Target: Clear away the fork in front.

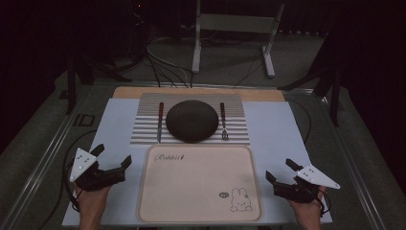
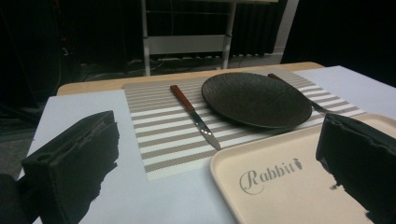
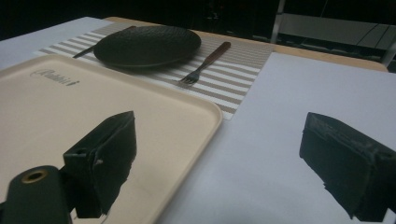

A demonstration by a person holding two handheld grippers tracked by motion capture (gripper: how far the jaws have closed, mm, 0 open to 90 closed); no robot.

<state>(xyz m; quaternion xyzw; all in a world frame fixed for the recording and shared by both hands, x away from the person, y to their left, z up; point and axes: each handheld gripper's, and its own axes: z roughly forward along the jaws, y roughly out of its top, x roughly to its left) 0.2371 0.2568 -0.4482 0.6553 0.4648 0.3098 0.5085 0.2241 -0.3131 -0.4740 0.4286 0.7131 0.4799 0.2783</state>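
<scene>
Both sets of tongs gape wide and hold nothing: the left tongs (image 1: 114, 157) and right tongs (image 1: 281, 170) sit on either side of the beige tray (image 1: 158, 201), which lies on the surface just before the dark plate (image 1: 192, 120).

The high view looks forward and down over the whole desk (image 1: 119, 120). Each gripper view sits low and close behind its own fingers, looking across the desk. Ahead of both fingers, the two share the tray (image 2: 280, 186) and the plate (image 3: 147, 44).
</scene>
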